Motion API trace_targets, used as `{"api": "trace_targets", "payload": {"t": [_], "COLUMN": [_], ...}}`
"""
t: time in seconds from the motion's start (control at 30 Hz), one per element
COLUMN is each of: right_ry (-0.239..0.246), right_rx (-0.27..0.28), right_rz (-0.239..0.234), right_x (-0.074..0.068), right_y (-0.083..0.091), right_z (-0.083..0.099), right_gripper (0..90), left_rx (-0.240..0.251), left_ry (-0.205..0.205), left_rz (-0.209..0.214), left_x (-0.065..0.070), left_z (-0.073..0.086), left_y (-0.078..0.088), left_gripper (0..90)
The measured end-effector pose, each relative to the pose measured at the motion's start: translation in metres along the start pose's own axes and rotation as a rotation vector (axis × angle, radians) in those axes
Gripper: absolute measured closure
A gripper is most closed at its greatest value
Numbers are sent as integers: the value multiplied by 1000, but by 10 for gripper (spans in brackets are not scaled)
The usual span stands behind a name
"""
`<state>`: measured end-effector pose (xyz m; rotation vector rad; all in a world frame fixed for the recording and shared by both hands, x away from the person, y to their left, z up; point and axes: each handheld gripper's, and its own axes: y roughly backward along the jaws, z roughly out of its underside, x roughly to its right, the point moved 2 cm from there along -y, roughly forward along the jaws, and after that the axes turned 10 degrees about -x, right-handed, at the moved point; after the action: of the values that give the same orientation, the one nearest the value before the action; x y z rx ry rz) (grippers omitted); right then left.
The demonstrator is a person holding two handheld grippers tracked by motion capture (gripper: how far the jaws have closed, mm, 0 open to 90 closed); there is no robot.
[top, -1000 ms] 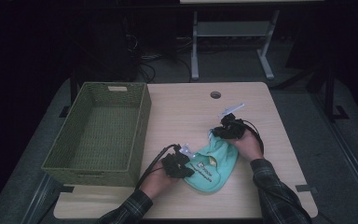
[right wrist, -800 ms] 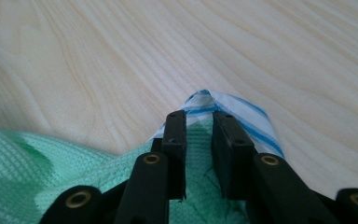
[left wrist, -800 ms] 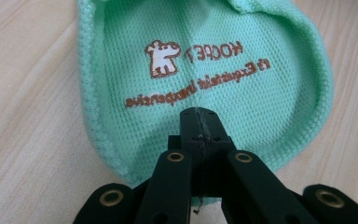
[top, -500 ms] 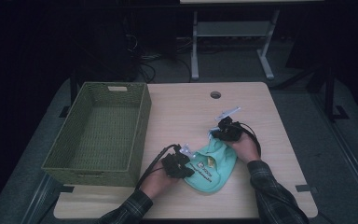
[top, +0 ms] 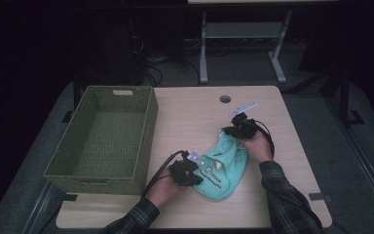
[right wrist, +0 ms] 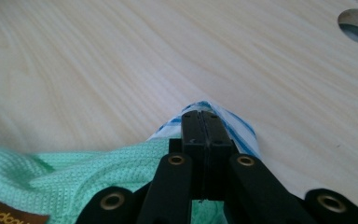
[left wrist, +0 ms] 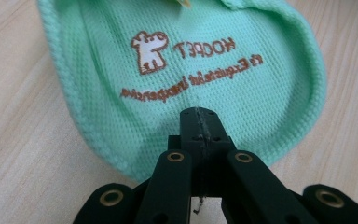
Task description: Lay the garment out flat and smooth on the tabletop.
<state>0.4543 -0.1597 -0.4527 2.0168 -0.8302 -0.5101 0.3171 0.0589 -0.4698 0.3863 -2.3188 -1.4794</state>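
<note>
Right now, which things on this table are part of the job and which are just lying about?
In use:
green cloth, pinched at opposite ends
left gripper, shut on it
right gripper, shut on its striped edge

Lying about:
basket, empty
table hole

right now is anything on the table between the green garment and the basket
Nothing visible. The mint green garment lies flat with both claws shut on it, and only bare tabletop separates it from the open wicker basket to its left.

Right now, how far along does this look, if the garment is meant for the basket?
Done: both grips set. In hand: left gripper shut on the garment near its hem, right gripper shut on its striped edge. Left, as I judge it: the basket holds nothing; the garment lies on the table.
</note>
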Motion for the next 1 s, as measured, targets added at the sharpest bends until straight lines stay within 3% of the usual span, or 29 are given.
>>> {"api": "trace_targets", "payload": {"t": [0.27,0.37,0.5,0.6,1.0], "right_ry": [-66,-57,-49,-42,-15], "right_rx": [-6,-10,34,51,60], "right_rz": [-30,-48,-42,-43,-52], "right_x": [13,12,10,8,-5], "right_y": [-10,-15,-3,12,43], "right_z": [-6,-5,-4,0,25], "right_gripper": [897,885,833,887,899], "left_rx": [3,3,4,-3,-8], "left_ry": [-1,0,-1,-6,-9], "left_rz": [-11,-8,-9,-14,-13], "left_x": [2,1,1,1,0], "left_z": [-1,-1,-1,-1,-1], "left_y": [0,0,-1,0,0], "left_gripper": [897,897,896,897,897]}}
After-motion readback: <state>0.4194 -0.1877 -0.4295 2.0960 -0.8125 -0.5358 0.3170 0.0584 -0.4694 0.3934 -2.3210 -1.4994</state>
